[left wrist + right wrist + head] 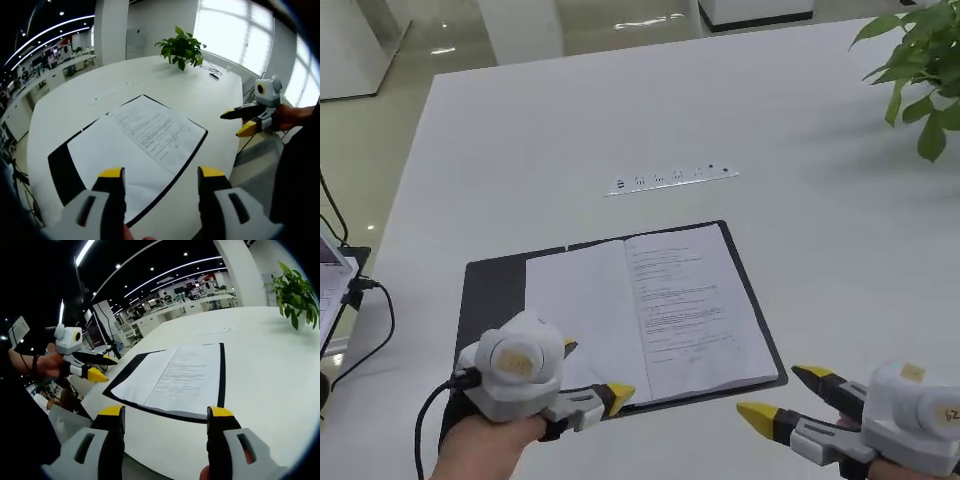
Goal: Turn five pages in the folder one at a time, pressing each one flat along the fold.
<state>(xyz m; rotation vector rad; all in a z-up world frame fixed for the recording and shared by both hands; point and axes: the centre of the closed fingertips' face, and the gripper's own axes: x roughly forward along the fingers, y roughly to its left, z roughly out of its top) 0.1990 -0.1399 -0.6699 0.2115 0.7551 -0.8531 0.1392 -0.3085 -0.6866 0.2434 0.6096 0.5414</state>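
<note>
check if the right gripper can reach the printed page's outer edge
Probably yes: the right gripper, open, hangs beside the near corner of the folder, nothing between it and the printed page.

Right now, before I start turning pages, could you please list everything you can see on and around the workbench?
table: one, white, under everything.
folder: one, black, lying open on the near part of the table.
printed page: one, white with text, right half of the folder.
blank page: one, white, left half, lying flat.
socket panel: one, pale, set into the table beyond the folder.
plant: one, green, far right corner.
cable: one, black, beside the table's left edge.
left gripper: one, white with yellow tips, open, at the folder's near left corner.
right gripper: one, same colours, open, near the folder's right corner, apart from it.
</note>
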